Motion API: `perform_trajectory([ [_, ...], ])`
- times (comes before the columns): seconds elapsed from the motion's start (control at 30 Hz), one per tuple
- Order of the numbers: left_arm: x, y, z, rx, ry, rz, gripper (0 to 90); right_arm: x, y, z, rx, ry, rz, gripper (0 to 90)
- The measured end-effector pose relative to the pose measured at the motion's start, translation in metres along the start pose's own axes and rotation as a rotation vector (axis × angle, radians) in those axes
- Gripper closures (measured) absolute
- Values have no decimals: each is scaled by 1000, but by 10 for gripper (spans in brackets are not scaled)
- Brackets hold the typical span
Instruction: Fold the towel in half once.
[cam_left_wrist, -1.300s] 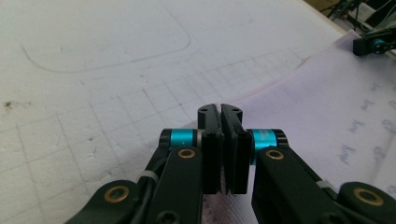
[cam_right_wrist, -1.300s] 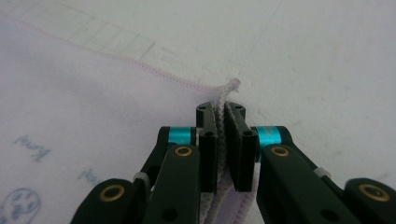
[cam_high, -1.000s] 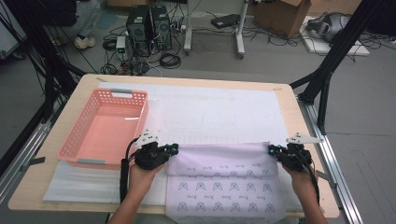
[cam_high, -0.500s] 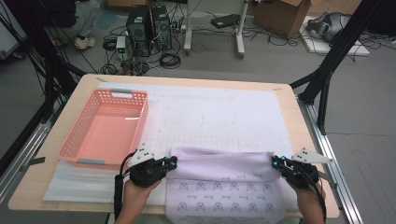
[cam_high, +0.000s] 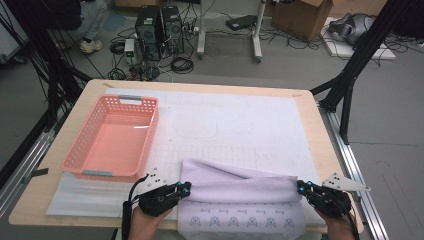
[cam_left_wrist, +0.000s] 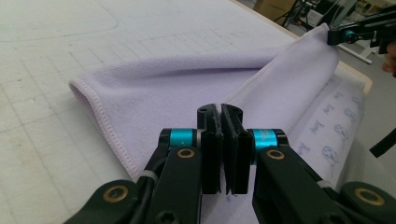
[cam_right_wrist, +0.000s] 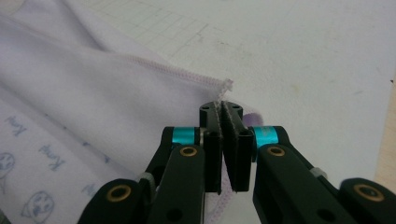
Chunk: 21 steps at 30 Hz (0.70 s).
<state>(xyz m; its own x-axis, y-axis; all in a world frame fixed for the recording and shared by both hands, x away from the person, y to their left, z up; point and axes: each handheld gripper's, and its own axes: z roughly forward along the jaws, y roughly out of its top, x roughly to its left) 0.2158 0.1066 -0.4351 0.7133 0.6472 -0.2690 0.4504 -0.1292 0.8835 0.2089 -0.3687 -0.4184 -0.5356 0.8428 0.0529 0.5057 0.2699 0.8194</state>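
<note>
A lilac towel (cam_high: 235, 190) with small printed animal faces lies at the table's near edge, its far half folded back toward me. My left gripper (cam_high: 186, 189) pinches the left corner of the folded edge; in the left gripper view the jaws are closed on the towel (cam_left_wrist: 187, 88), and the left gripper (cam_left_wrist: 219, 109) points along the fold. My right gripper (cam_high: 300, 187) is shut on the right corner; the towel's stitched hem (cam_right_wrist: 177, 74) runs into the right gripper (cam_right_wrist: 220, 108). Far off in the left gripper view the right gripper (cam_left_wrist: 343, 35) holds the other corner.
A pink plastic basket (cam_high: 80, 150) stands at the left of the table on the white gridded mat (cam_high: 240, 125). The table's right edge (cam_high: 330, 150) lies close to my right hand. Cables, computer towers and boxes sit on the floor beyond the table.
Both grippers have drawn the towel's far edge toward me, so the folded part now covers more of the printed side. The hands sit nearer the front edge than before.
</note>
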Motion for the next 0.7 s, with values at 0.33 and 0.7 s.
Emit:
perform_trajectory([
  [0.33, -6, -6, -13, 18, -38, -5, 857, 5, -11, -27, 21, 66, 20, 875],
  [0.7, -6, -9, -16, 29, -28, 11, 487, 4, -33, -46, 32, 92, 92, 629],
])
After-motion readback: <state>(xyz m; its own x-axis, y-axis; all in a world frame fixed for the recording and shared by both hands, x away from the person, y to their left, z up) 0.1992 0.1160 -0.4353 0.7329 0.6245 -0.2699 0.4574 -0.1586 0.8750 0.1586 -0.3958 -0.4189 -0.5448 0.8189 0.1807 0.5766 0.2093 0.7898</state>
